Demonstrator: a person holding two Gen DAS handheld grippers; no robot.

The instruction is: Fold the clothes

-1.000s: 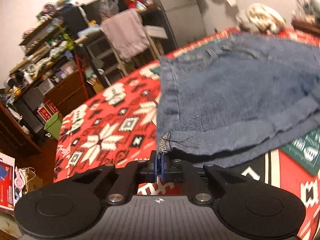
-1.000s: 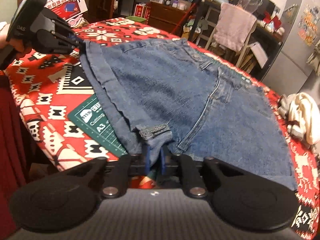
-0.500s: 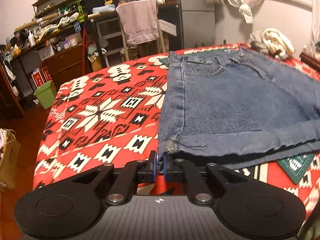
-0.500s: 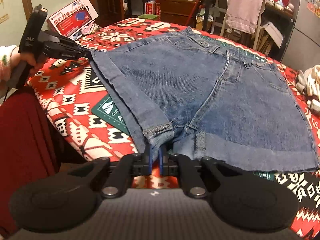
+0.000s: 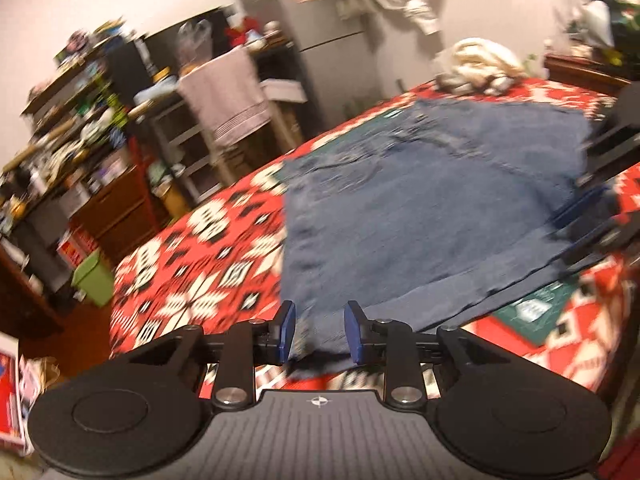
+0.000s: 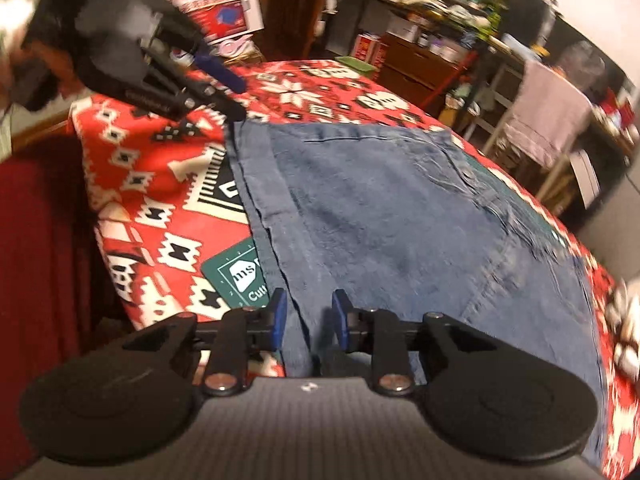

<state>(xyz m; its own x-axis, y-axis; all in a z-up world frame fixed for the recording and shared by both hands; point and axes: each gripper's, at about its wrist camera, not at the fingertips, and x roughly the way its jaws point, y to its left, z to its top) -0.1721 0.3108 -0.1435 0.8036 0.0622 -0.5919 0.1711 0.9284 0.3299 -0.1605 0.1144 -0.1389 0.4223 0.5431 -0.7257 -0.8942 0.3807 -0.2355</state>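
Denim shorts (image 5: pixel 424 216): lying spread flat on the surface, hem towards the near edge, waistband towards the far edge.
Left gripper (image 5: pixel 319 330): jaws spread apart, blue pads clear of the cloth; the left hem corner of the shorts lies between and just beyond them, gripped by neither.
Right gripper (image 6: pixel 306 316): jaws also spread, with the rolled hem near the crotch seam lying loose between the pads; nothing pinched.
Left gripper, seen from the right wrist view (image 6: pixel 224 80): above the near left corner of the shorts, blurred, with a hand (image 6: pixel 24 64) behind it at the frame's left edge.
Right gripper, seen from the left wrist view (image 5: pixel 588 216): at the right hem of the shorts, blurred; pads apart.
Cutting mat (image 6: pixel 236 276): green, under the shorts, one corner poking out at the near edge; a strip of it also shows past the waistband.
Tablecloth (image 5: pixel 208 256): red with white and black geometric pattern, covering the surface and hanging over its near edge.
Pale bundle of cloth (image 5: pixel 480 60): at the far edge, apart from the shorts.
Room beyond: pinkish towel (image 5: pixel 226 92) draped over a rack, crowded shelves (image 5: pixel 72 128) and a green bin (image 5: pixel 94 280) off the surface's left side.
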